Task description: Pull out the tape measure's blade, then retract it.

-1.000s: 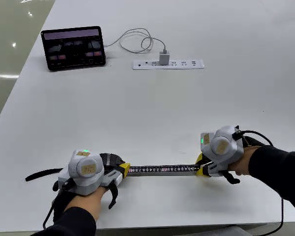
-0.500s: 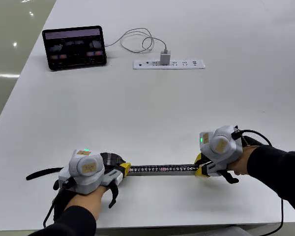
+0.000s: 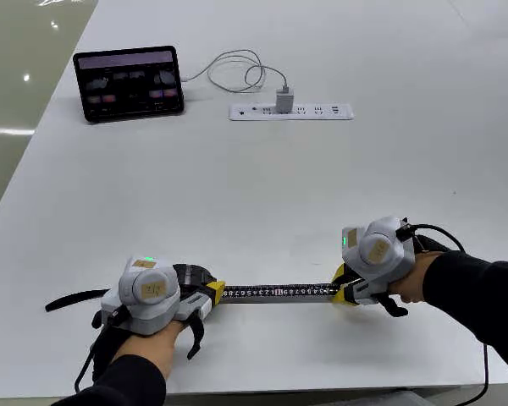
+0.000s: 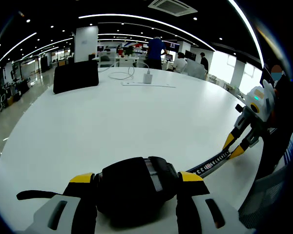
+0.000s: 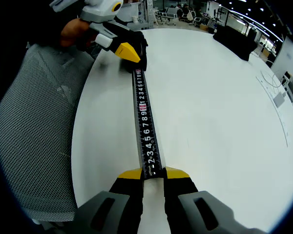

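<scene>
A black tape measure case (image 4: 134, 187) lies on the white table near its front edge, and my left gripper (image 4: 136, 179) is shut on it. In the head view the case (image 3: 195, 279) sits at the lower left with that gripper (image 3: 205, 293) around it. Its blade (image 3: 275, 292) runs out flat to the right, numbers facing up. My right gripper (image 3: 339, 288) is shut on the blade's end. In the right gripper view the blade (image 5: 145, 126) stretches from my yellow-tipped jaws (image 5: 153, 172) up to the case (image 5: 136, 51).
A dark tablet (image 3: 127, 82) stands at the table's back left. A white power strip (image 3: 290, 111) with a plugged charger and looped cable lies behind the middle. A black strap (image 3: 72, 299) trails left of the case. A mesh chair (image 5: 34, 122) stands by the table's front edge.
My right gripper has moved a little to the left with the blade's end, so the stretch of blade outside the case is shorter. The left gripper and case have stayed put.
</scene>
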The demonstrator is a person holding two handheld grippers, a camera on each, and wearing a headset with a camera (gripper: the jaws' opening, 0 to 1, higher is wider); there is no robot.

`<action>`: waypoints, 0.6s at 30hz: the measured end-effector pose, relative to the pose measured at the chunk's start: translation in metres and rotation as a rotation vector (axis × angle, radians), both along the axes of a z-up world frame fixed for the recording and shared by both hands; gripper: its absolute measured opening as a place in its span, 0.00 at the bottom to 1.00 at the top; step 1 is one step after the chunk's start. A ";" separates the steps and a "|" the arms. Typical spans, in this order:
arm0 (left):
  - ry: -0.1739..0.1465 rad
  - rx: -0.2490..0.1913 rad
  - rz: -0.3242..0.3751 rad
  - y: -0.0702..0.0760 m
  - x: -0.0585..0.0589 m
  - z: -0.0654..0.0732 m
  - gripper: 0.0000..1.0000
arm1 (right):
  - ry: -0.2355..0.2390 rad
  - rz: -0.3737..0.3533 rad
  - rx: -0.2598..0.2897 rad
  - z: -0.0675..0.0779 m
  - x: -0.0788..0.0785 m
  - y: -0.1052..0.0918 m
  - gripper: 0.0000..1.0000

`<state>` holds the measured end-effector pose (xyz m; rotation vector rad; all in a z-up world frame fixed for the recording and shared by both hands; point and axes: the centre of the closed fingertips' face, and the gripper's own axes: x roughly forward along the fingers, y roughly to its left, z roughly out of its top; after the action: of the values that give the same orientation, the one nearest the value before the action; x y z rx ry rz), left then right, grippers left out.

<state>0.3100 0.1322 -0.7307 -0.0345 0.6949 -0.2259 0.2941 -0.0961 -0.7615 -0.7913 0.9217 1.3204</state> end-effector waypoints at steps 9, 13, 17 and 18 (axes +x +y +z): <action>-0.001 -0.001 0.001 0.000 0.000 0.000 0.62 | 0.001 -0.008 0.005 -0.001 0.000 0.004 0.11; -0.001 -0.002 0.001 0.000 0.000 0.000 0.62 | 0.001 -0.008 0.008 -0.001 0.000 0.006 0.11; -0.001 -0.002 0.000 0.000 0.000 0.001 0.62 | 0.002 -0.007 0.008 -0.001 0.001 0.007 0.11; -0.001 -0.001 -0.001 0.000 -0.001 0.001 0.62 | 0.002 -0.006 0.009 -0.001 0.001 0.008 0.11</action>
<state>0.3095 0.1321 -0.7301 -0.0351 0.6939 -0.2273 0.2951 -0.0881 -0.7624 -0.7799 0.9184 1.3190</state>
